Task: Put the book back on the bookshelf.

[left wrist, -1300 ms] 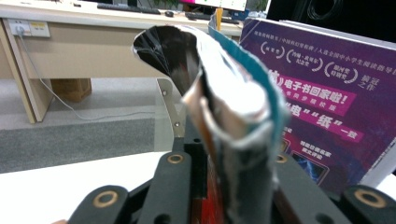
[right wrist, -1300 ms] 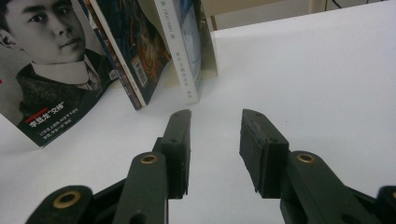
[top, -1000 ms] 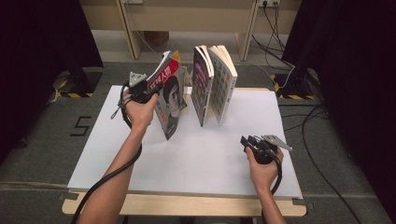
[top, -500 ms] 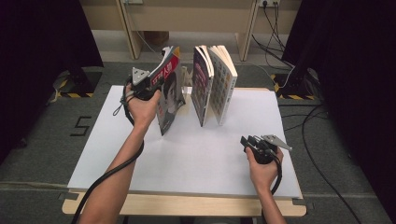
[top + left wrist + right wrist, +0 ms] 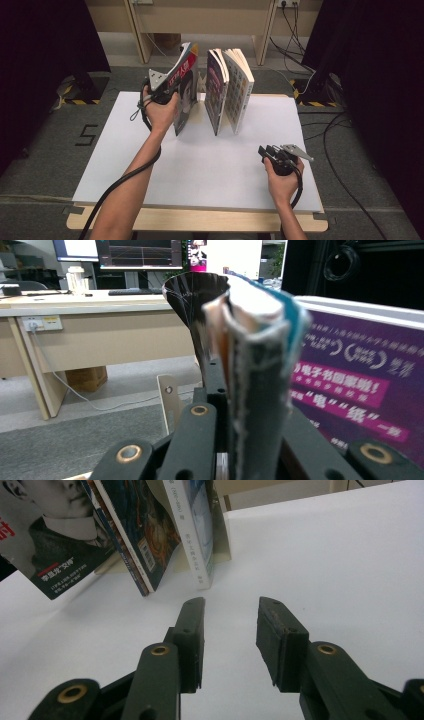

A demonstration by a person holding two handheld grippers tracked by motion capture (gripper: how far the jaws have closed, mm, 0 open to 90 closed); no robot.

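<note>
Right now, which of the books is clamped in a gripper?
The leftmost magazine, with the portrait cover: the left gripper pinches it. The two books beside it stand untouched.

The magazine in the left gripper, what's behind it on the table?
Behind the magazine, two books stand upright against a pale bookend. The magazine covers the bookend's far side and the table beneath it. The left gripper is clamped on the magazine.
</note>
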